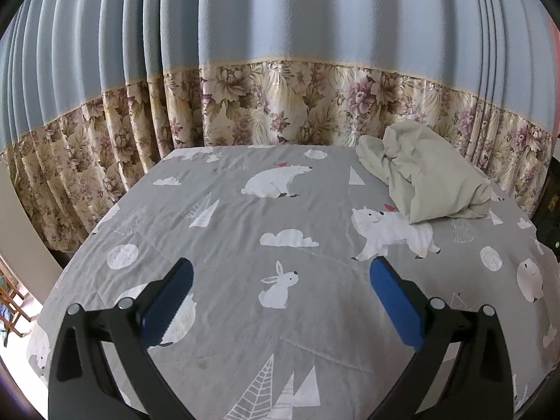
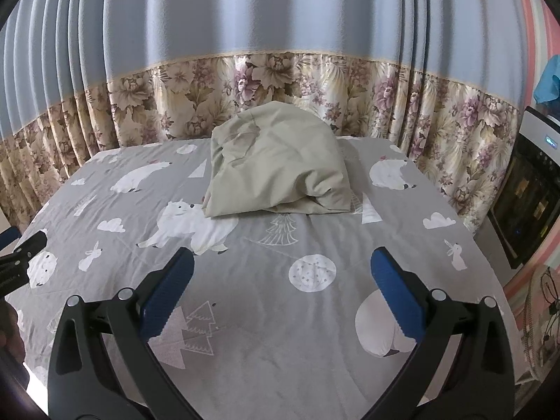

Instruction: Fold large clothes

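A crumpled pale beige garment [image 2: 276,164] lies in a heap at the far side of the bed, against the curtain; in the left wrist view the same garment [image 1: 427,175] sits at the far right. My right gripper [image 2: 281,269] hangs open over the grey sheet, well short of the heap, nothing between its blue pads. My left gripper [image 1: 281,276] is also open and empty, above a printed rabbit, with the garment far off to its right. The left gripper's black tip [image 2: 31,245] shows at the left edge of the right wrist view.
The bed carries a grey sheet [image 1: 245,227] printed with white bears, rabbits and trees. A blue curtain with a floral border [image 2: 315,84] hangs close behind. A dark appliance [image 2: 528,189] stands at the right. A wooden rack [image 1: 14,301] shows at the left.
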`<state>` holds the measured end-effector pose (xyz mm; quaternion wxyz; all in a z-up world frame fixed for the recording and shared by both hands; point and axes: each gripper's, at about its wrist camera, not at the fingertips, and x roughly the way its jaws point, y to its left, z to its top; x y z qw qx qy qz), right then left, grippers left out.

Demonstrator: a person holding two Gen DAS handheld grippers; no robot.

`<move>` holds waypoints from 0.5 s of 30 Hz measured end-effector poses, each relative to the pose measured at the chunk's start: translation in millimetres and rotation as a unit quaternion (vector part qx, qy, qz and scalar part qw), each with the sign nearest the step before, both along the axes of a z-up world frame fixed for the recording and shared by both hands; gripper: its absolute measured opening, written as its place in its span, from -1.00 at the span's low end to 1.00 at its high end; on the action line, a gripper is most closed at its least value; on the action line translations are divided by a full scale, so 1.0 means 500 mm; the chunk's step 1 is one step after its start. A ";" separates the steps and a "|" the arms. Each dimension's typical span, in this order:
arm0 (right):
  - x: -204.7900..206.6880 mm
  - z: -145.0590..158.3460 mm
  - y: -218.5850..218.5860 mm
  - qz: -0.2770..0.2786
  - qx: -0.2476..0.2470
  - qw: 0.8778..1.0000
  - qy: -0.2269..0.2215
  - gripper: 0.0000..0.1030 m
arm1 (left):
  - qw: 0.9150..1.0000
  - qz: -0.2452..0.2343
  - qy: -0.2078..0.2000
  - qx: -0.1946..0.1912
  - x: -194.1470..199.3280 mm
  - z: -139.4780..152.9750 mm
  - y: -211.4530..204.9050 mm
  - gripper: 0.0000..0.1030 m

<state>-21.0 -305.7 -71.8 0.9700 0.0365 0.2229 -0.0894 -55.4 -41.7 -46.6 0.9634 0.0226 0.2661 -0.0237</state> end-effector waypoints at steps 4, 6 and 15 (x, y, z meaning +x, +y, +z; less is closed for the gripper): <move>-0.001 -0.001 0.001 0.000 0.001 1.000 0.000 0.94 | 1.000 0.001 -0.002 0.001 0.002 0.003 -0.003 0.96; -0.001 -0.001 0.002 -0.001 0.000 1.000 0.000 0.94 | 1.000 0.000 -0.002 0.002 0.004 0.004 -0.004 0.96; -0.003 -0.001 0.006 -0.004 -0.008 1.000 -0.001 0.94 | 1.000 -0.001 -0.006 0.000 0.001 0.016 -0.014 0.96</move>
